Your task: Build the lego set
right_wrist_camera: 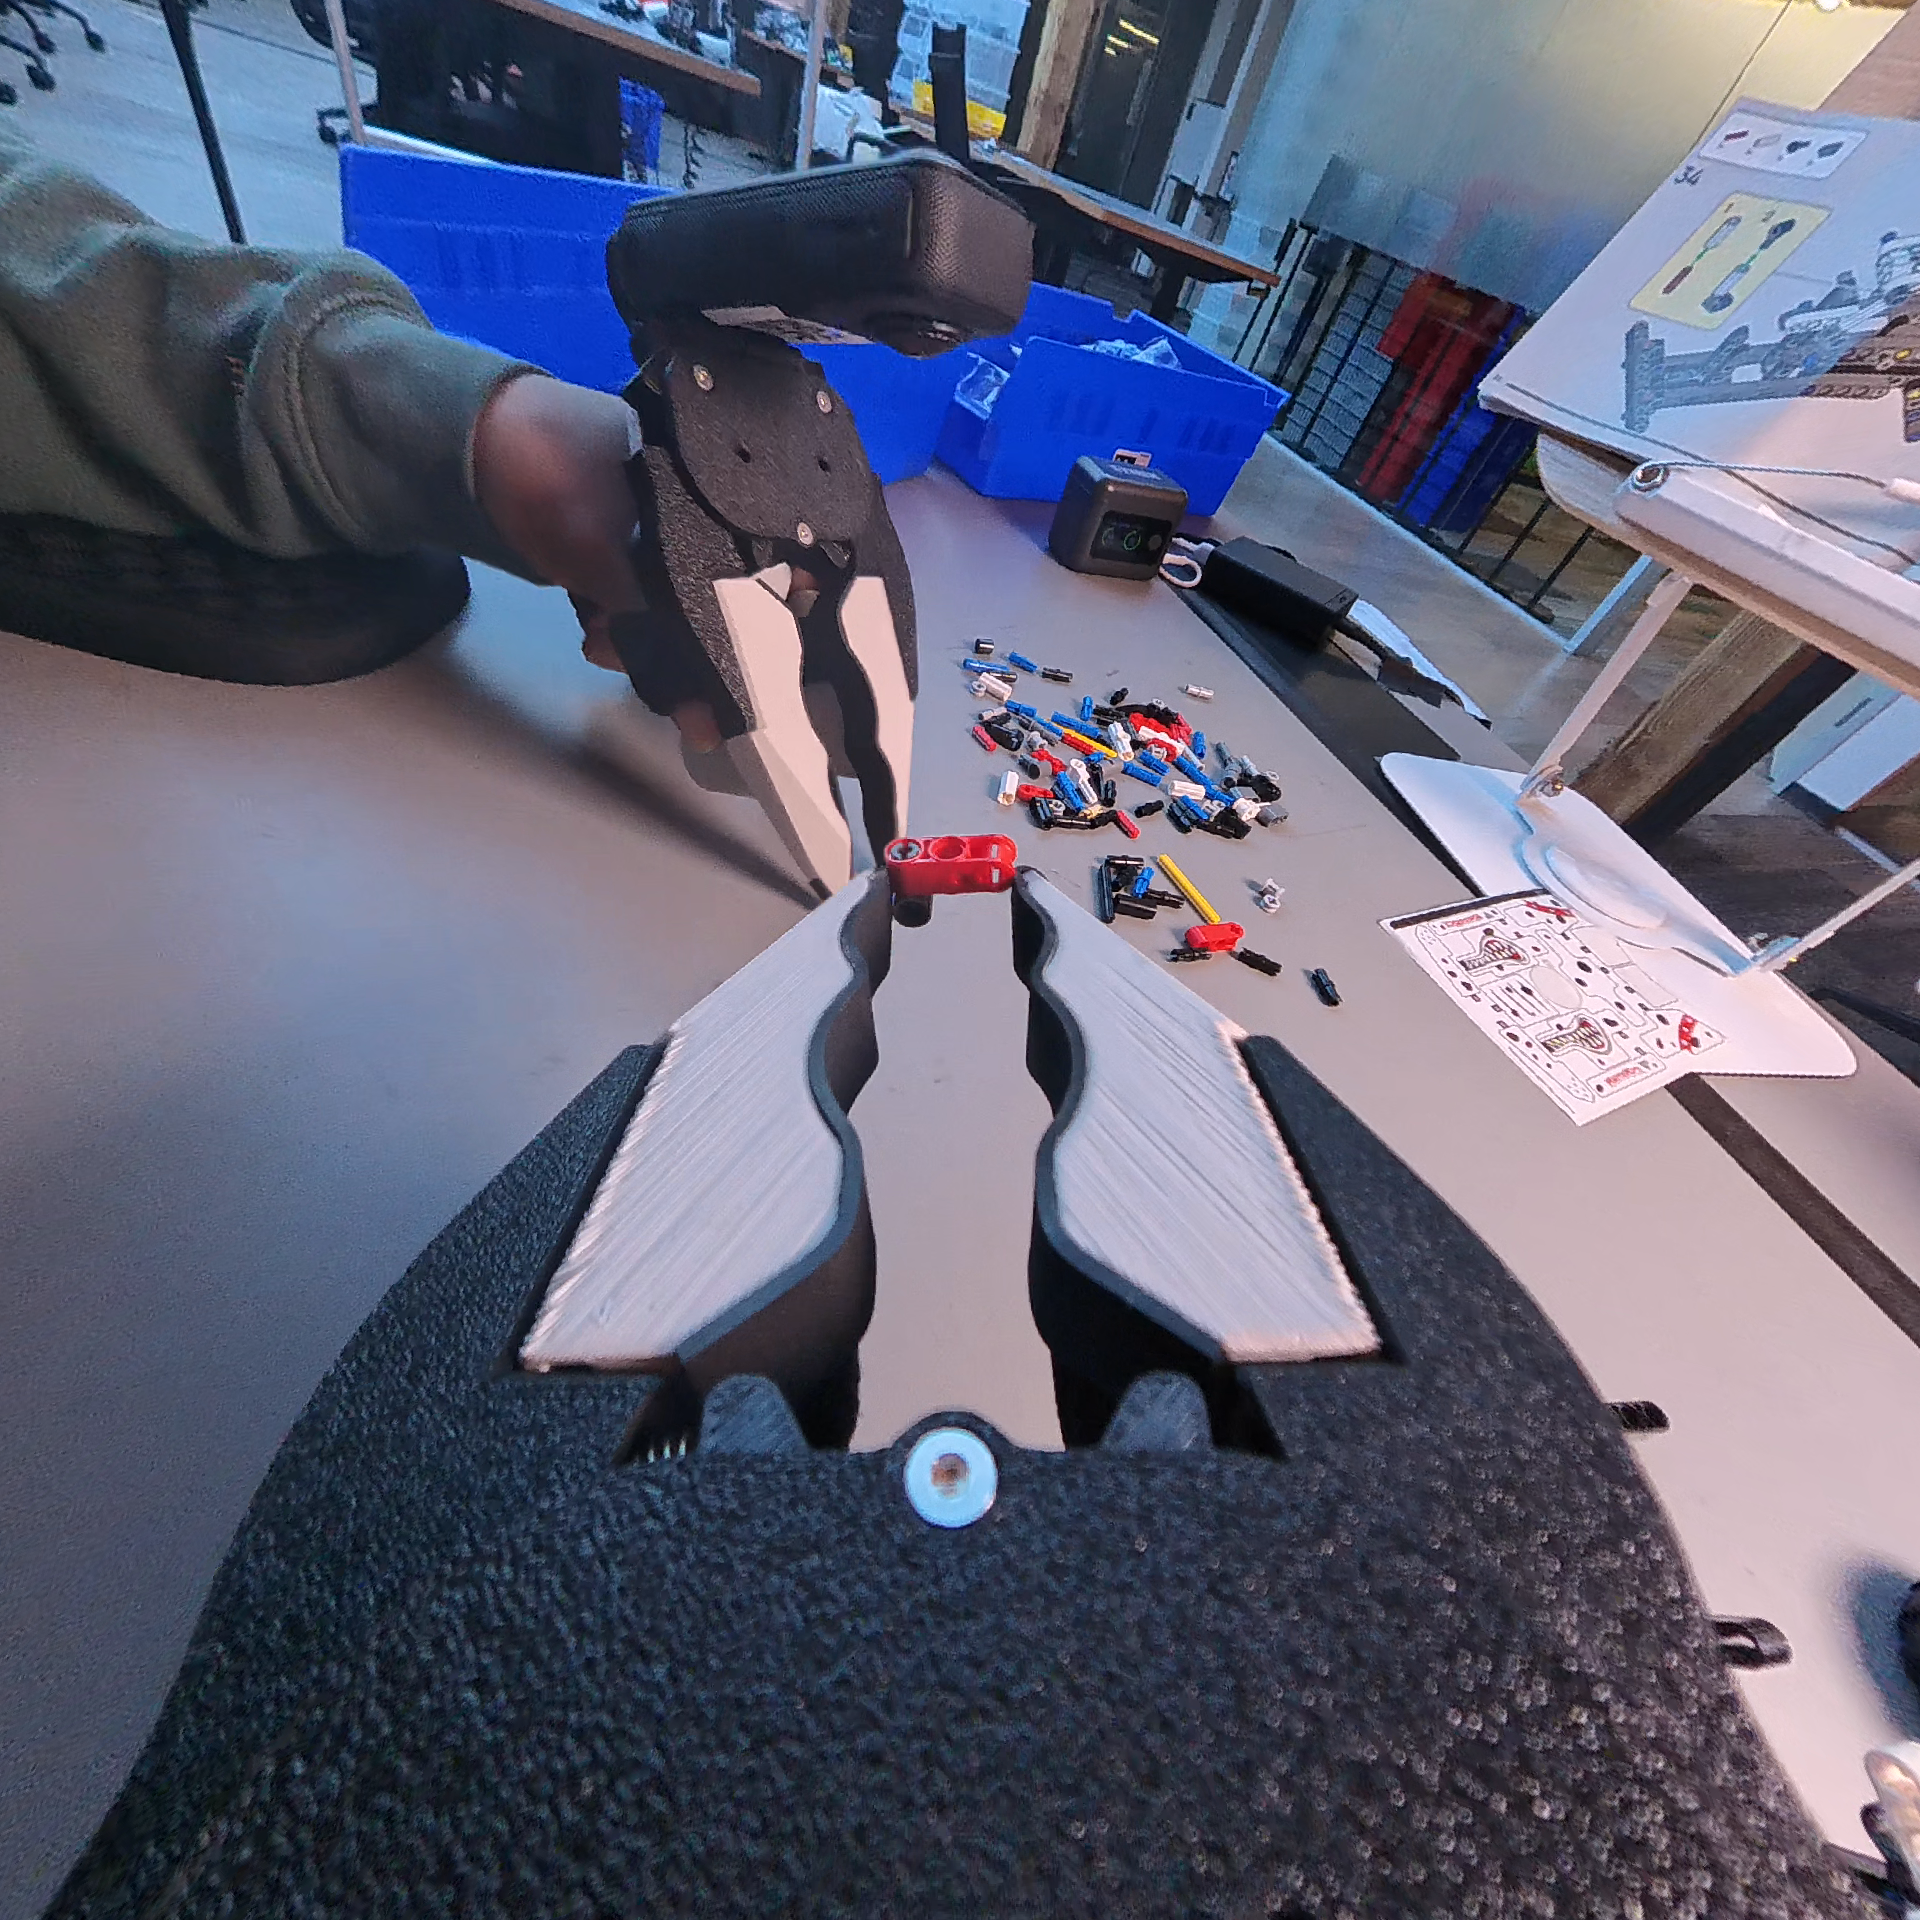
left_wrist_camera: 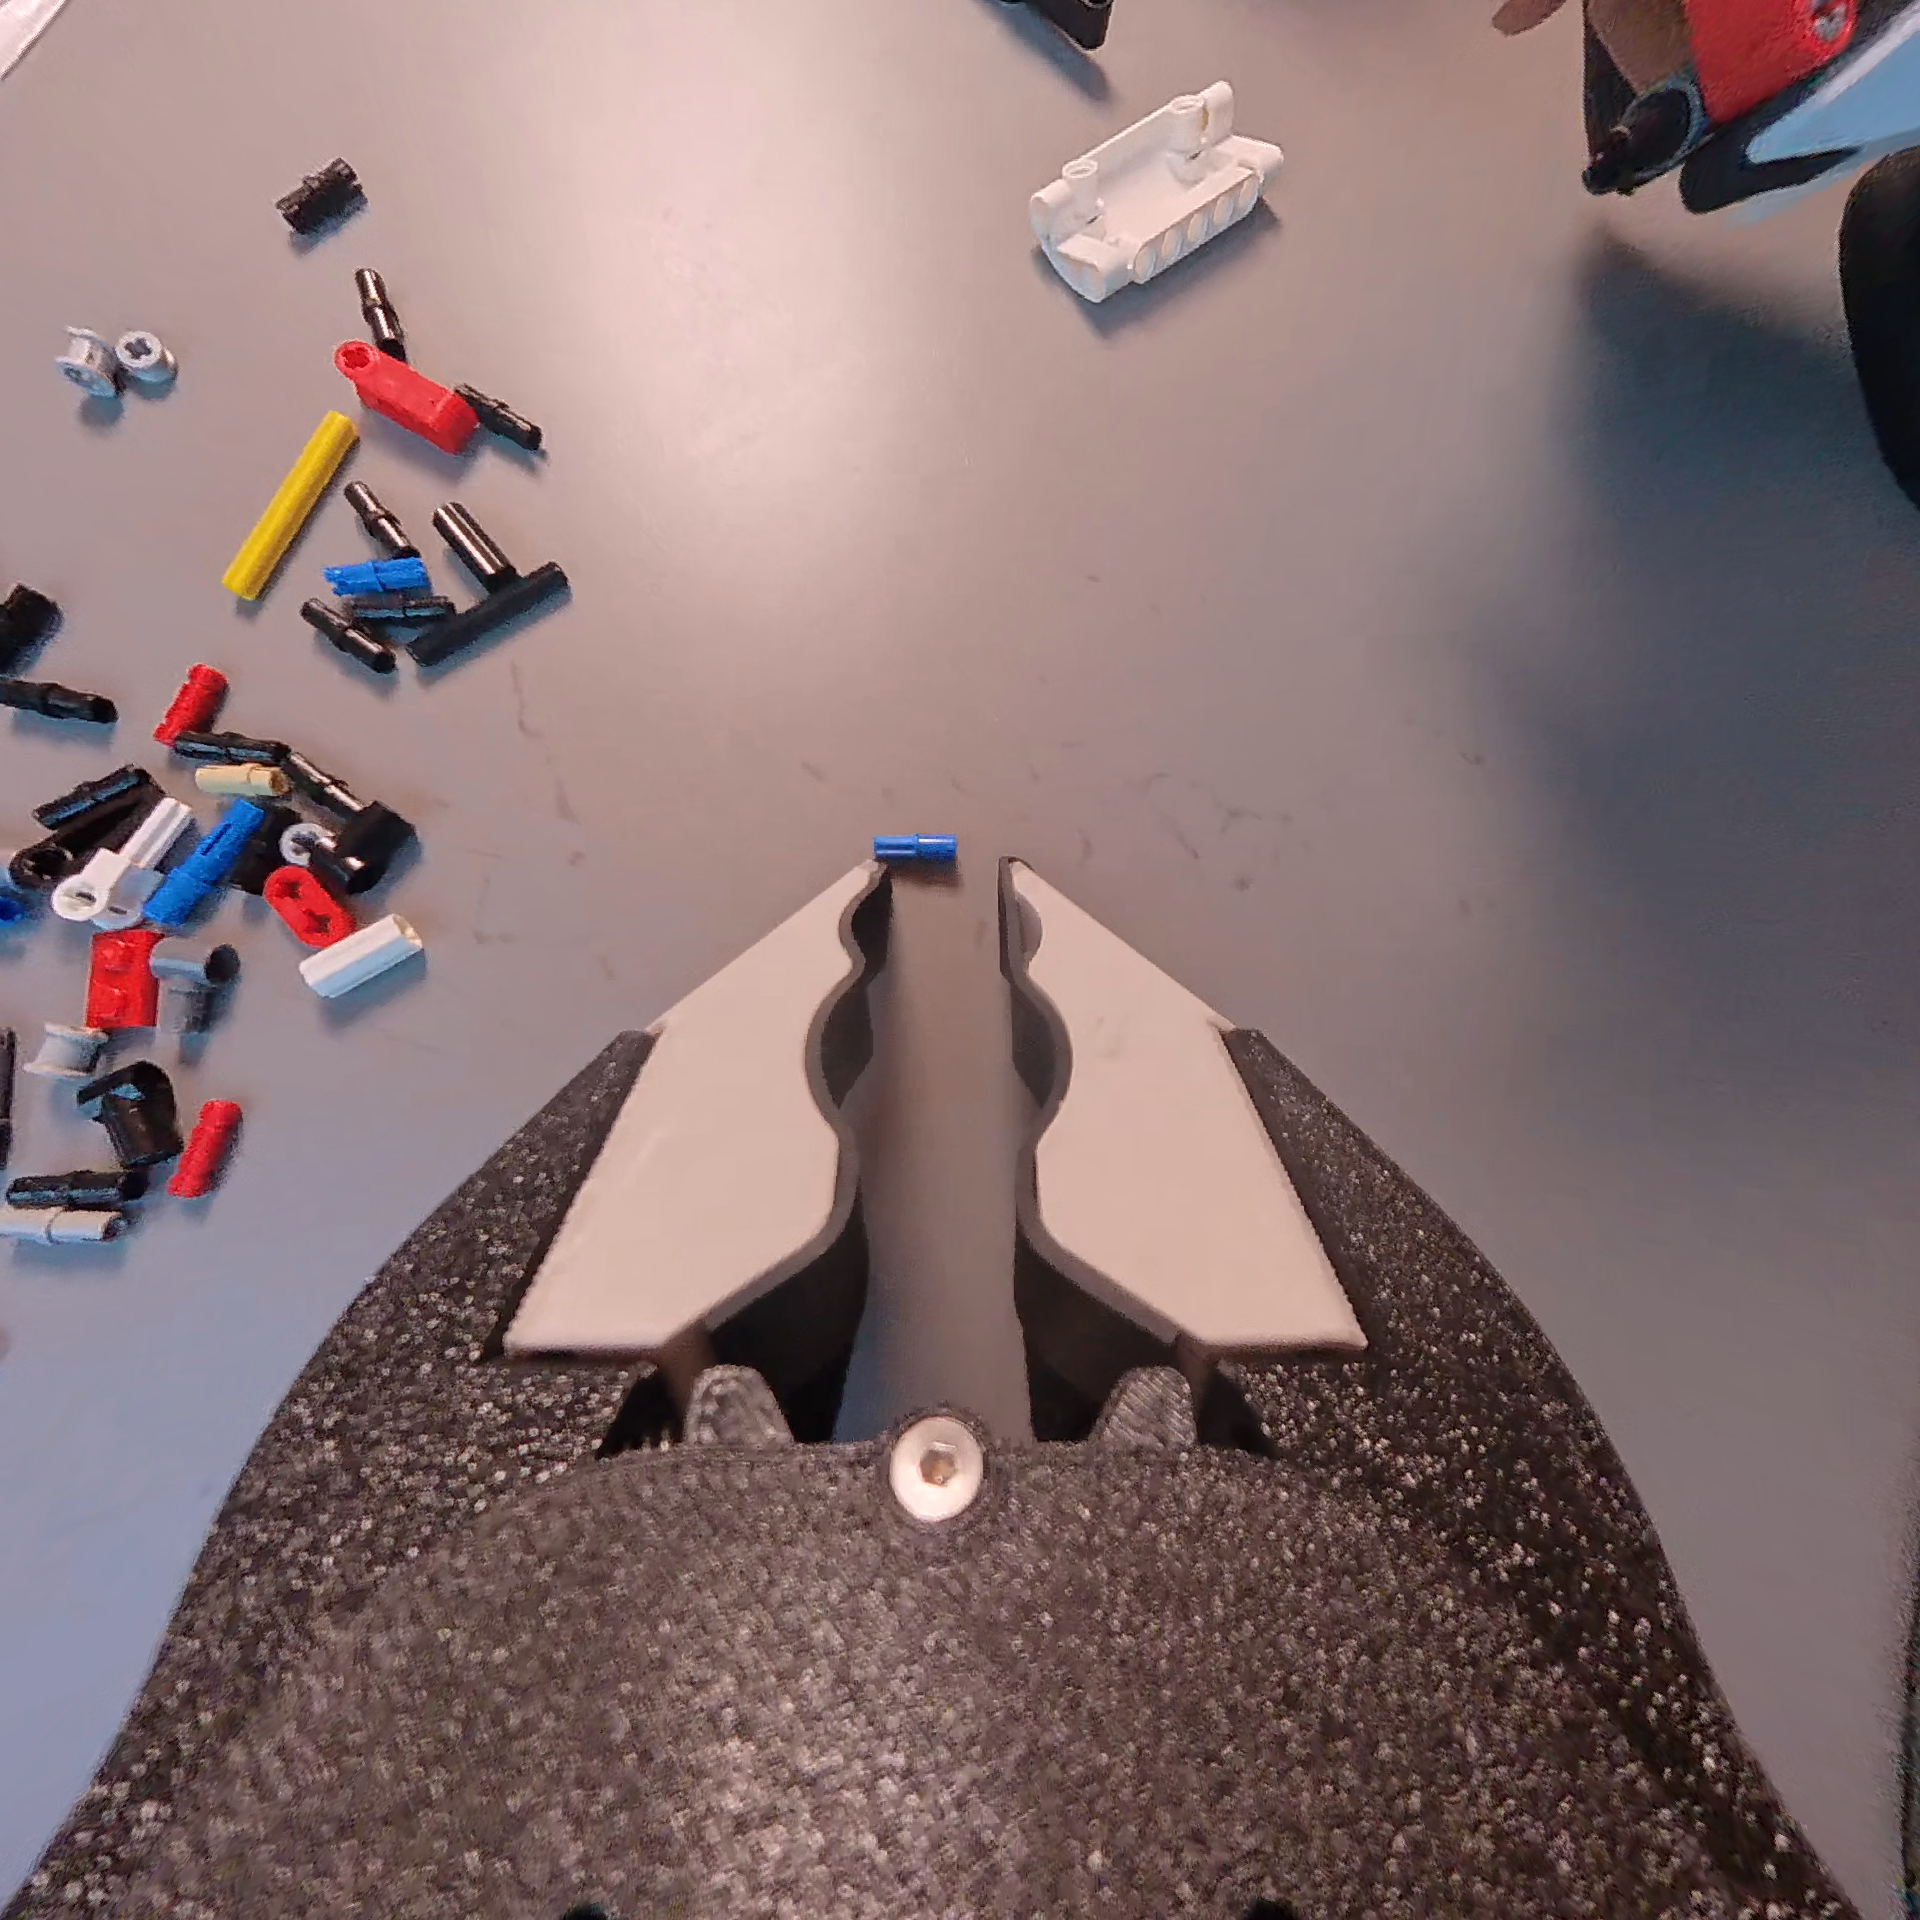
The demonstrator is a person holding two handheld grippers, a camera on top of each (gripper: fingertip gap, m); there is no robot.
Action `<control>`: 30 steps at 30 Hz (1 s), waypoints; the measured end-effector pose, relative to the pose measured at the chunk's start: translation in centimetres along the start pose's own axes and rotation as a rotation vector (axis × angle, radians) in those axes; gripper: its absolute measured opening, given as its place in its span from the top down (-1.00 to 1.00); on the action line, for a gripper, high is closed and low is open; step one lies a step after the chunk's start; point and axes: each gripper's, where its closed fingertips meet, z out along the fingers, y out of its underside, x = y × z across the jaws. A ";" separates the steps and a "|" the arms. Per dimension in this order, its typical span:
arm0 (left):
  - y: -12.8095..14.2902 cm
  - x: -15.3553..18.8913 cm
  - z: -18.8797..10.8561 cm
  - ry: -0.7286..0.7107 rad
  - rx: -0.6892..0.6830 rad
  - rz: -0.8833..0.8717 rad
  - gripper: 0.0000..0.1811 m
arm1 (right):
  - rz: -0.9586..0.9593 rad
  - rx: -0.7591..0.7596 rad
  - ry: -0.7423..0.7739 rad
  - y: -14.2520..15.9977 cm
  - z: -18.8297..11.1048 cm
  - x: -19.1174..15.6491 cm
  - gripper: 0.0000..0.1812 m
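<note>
Two wrist cameras are looking along hand-held grippers over a grey table.

In the left wrist view, the left hand-held gripper is pointing down at the table with its grey fingers standing slightly apart. A small blue pin is lying crosswise at the fingertips; whether the tips are pinching it or it is resting just beyond them cannot be told. A scatter of loose lego pieces, black, red, blue, white and one yellow rod, is lying on the table to the left. A white beam assembly is lying well apart, farther ahead on the right.

In the right wrist view, the right hand-held gripper is gripping a red connector piece crosswise between its fingertips, lifted above the table. The left hand-held gripper is showing just beside it on the left, held by a person's hand. Beyond them, the loose pieces are lying on the table, with a sticker sheet and an open instruction booklet on a stand to the right. Blue bins are standing at the far edge.
</note>
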 end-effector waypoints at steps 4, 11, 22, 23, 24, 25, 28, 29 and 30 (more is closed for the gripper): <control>-0.7 -0.1 0.6 -0.010 0.020 -0.015 0.78 | -0.001 -0.002 -0.006 0.1 0.1 0.0 0.75; -1.0 -0.3 1.1 -0.031 0.005 0.061 0.83 | 0.001 0.000 -0.014 0.2 -0.1 -0.1 0.75; -0.5 -0.3 0.7 -0.039 0.017 0.089 0.92 | 0.004 -0.003 -0.010 0.4 -0.1 0.0 0.75; -0.5 -0.3 0.7 -0.035 0.021 0.089 0.92 | 0.005 -0.004 -0.011 0.5 -0.1 0.0 0.75; -0.5 -0.3 0.7 -0.030 0.026 0.091 0.93 | 0.005 -0.005 -0.014 0.5 -0.1 0.0 0.75; -0.5 -0.2 0.8 -0.021 0.031 0.099 0.95 | 0.003 -0.004 -0.018 0.6 0.0 -0.1 0.75; -0.6 0.1 0.8 0.033 0.044 0.121 0.96 | -0.019 0.018 -0.048 0.6 -0.1 -0.6 0.75; -1.2 1.0 0.5 0.114 0.082 0.091 0.96 | -0.030 0.037 -0.064 0.4 -0.1 -0.9 0.75; -2.3 2.2 -0.2 0.223 0.141 0.046 0.96 | -0.038 0.062 -0.078 0.0 -0.3 -1.1 0.75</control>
